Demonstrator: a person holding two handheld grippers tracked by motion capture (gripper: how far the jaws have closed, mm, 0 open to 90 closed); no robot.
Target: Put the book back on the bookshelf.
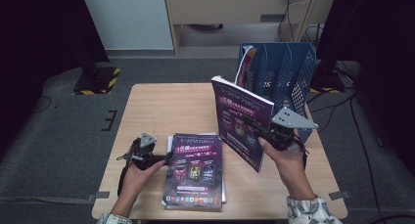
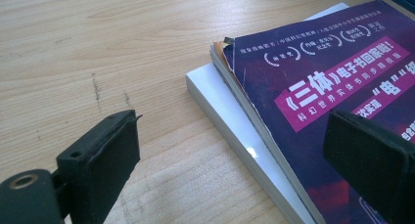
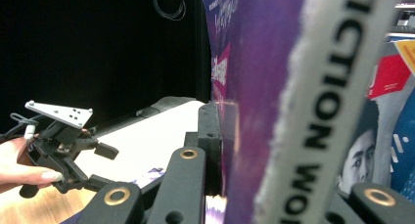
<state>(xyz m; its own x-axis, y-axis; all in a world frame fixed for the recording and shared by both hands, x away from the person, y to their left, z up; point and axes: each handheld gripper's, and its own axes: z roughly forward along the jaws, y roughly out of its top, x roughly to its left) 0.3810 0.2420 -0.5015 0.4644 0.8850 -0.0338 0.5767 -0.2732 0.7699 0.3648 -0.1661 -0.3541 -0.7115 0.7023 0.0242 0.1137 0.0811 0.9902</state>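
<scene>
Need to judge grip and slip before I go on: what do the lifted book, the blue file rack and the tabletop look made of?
Lifted book: paper with a glossy purple cover, judging by the sheen and the frayed spine edge.
Blue file rack: probably rigid plastic, perforated walls, matte.
Tabletop: pale wood-grain surface, possibly laminate, lightly scuffed.

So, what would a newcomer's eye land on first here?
The purple magazine held upright in the right tongs, just in front of the blue file rack at the table's far right. Then the stack of magazines lying flat near the front edge, the open left tongs beside it.
</scene>
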